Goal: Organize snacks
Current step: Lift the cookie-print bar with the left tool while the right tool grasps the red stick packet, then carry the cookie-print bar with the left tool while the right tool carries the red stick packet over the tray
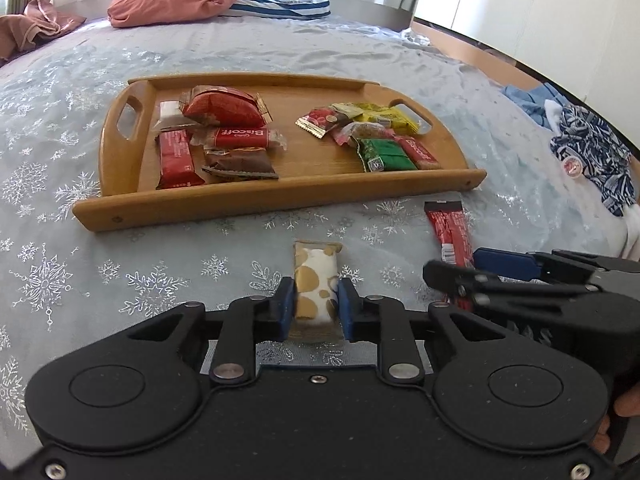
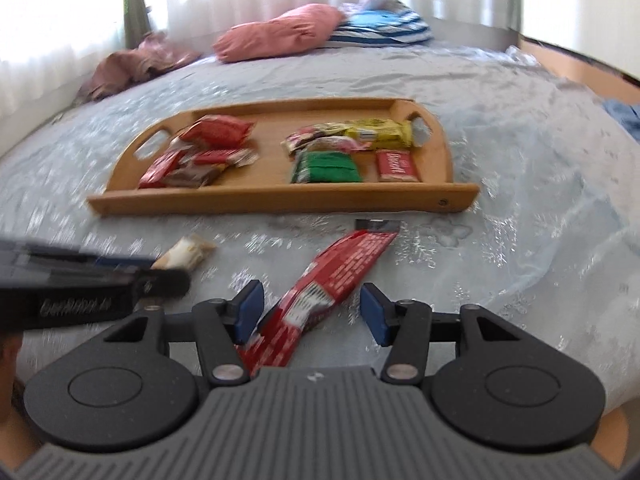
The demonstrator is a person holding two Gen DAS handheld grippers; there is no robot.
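Left wrist view shows the left gripper (image 1: 316, 304) pinching a white-and-gold snack (image 1: 316, 280) across its narrow width, both blue pads against the wrapper's sides, probably to carry it to the tray (image 1: 280, 196) at 12 o'clock. On the tray, snacks lie in two heaps, reds and browns at 10 o'clock and mixed colours at 1 o'clock, which suggests sorting by kind. Right wrist view has the right gripper (image 2: 312, 312) spread wide over a red bar (image 2: 320, 284) that lies slantwise on the bedspread (image 2: 520, 240), nearer the left pad, not yet gripped. That view is blurred, so wrapper print is unreadable. The bar's near end is hidden under the gripper body, and the other gripper covers part of it in the left view.
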